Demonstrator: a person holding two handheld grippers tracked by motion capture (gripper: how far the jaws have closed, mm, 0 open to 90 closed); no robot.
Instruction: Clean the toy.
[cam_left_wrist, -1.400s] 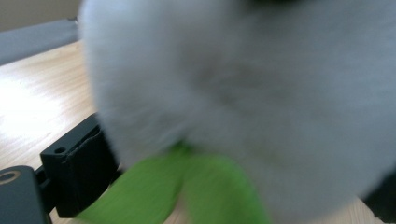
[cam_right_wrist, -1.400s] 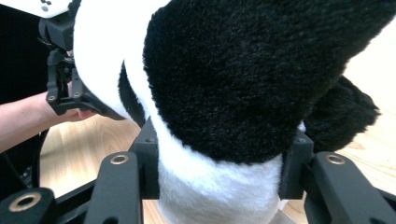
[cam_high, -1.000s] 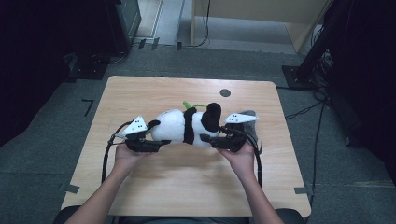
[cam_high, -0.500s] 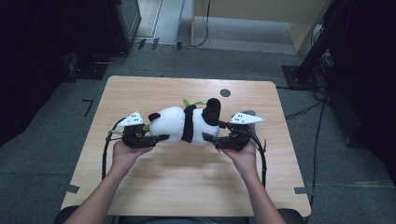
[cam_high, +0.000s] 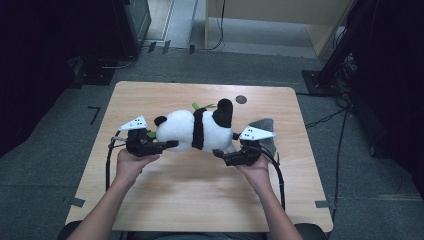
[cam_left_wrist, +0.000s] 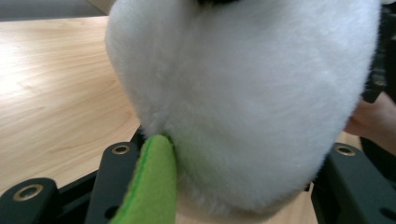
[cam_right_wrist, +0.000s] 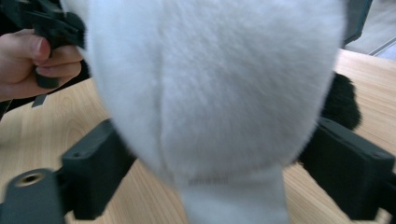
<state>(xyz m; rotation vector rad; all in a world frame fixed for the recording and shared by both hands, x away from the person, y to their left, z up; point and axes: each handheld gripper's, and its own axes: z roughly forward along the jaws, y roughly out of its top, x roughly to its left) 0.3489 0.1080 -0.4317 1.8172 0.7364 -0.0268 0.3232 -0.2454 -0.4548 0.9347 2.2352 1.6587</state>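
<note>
A black-and-white plush panda hangs lengthwise between my two grippers, just above the wooden table. My left gripper is shut on its white left end, beside a green felt leaf; its jaws closed further on the plush within the last second. My right gripper is at the other end. Its jaws have just been opening and now stand wide on either side of the white fur, with the panda still between them and a white tag hanging below.
A grey soft thing lies on the table behind the right gripper. A small black round mark sits near the far edge. The other hand shows in the right gripper view. Cables trail back from both grippers.
The right gripper's jaws have spread wider around the panda, and the grey thing behind it now shows. The left gripper has tightened on the plush. Both hands have stayed almost in place.
</note>
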